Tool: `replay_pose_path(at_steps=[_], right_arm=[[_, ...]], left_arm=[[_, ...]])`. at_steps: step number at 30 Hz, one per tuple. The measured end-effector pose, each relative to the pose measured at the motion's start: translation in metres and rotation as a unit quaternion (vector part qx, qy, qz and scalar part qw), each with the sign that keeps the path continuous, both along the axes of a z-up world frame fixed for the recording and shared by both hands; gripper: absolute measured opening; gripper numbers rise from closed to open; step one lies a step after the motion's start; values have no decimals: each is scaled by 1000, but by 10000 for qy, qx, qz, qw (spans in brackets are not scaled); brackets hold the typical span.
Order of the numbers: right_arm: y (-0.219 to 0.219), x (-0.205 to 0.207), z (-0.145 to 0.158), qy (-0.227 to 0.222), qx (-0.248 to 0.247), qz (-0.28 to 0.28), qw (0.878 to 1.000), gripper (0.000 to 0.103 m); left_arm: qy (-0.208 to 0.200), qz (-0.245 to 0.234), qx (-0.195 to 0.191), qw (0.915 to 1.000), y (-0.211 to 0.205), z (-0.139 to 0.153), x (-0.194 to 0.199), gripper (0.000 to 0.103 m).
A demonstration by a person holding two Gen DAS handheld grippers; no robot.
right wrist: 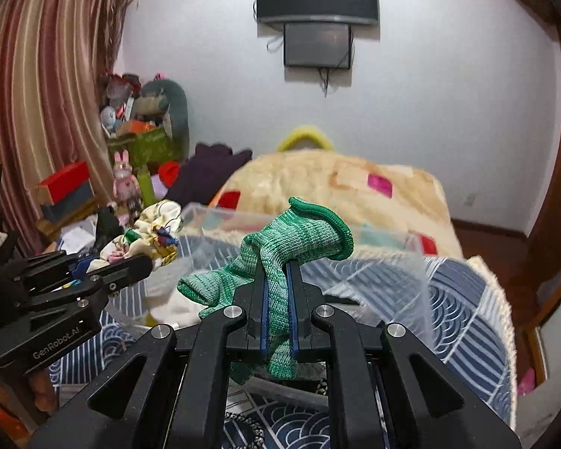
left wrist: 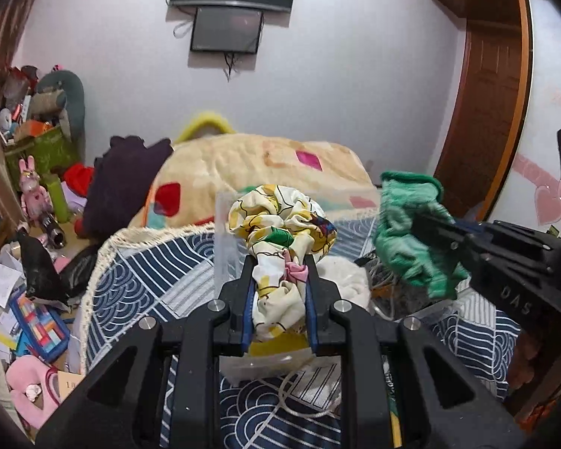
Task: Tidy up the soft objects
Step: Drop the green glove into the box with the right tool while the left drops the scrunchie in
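My left gripper (left wrist: 279, 262) is shut on a floral cream scrunchie (left wrist: 284, 224) and holds it above a clear plastic box (left wrist: 224, 239). It also shows in the right wrist view (right wrist: 157, 234), at the left. My right gripper (right wrist: 276, 265) is shut on a green knitted sock (right wrist: 299, 235) and holds it over the same clear box (right wrist: 392, 262). In the left wrist view the sock (left wrist: 407, 232) hangs at the right from the right gripper (left wrist: 419, 220). A white soft item (left wrist: 346, 275) lies in the box.
The box sits on a blue wave-patterned cloth (left wrist: 138, 280) with a fringed edge. Behind it lies a cream blanket (left wrist: 265, 164) and a dark purple garment (left wrist: 123, 183). Clutter of toys and papers fills the left floor (left wrist: 26, 299). A wooden door (left wrist: 486, 112) is at the right.
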State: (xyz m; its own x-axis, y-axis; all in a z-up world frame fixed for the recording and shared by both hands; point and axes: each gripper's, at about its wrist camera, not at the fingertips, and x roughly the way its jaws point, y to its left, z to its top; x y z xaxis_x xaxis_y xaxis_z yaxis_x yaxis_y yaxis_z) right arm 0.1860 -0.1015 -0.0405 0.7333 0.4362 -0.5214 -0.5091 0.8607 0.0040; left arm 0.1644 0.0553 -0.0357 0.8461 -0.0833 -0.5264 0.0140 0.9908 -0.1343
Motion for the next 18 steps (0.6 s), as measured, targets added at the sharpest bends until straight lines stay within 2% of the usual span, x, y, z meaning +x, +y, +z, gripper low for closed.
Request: replay_pose_path(at_steps=[8, 12, 15, 18], right_arm=[[5, 12, -17, 292, -138, 63, 9995, 8], [2, 9, -17, 283, -191, 48, 9994, 11], [-1, 8, -15, 307, -122, 63, 9994, 19], [-8, 5, -10, 270, -48, 65, 9996, 36]], left_arm=[[1, -36, -53, 10000, -1, -11, 10, 23], [87, 24, 50, 9999, -2, -13, 12, 37], [69, -9, -62, 10000, 0, -11, 8, 52], [-55, -27, -61, 10000, -1, -5, -1, 53]])
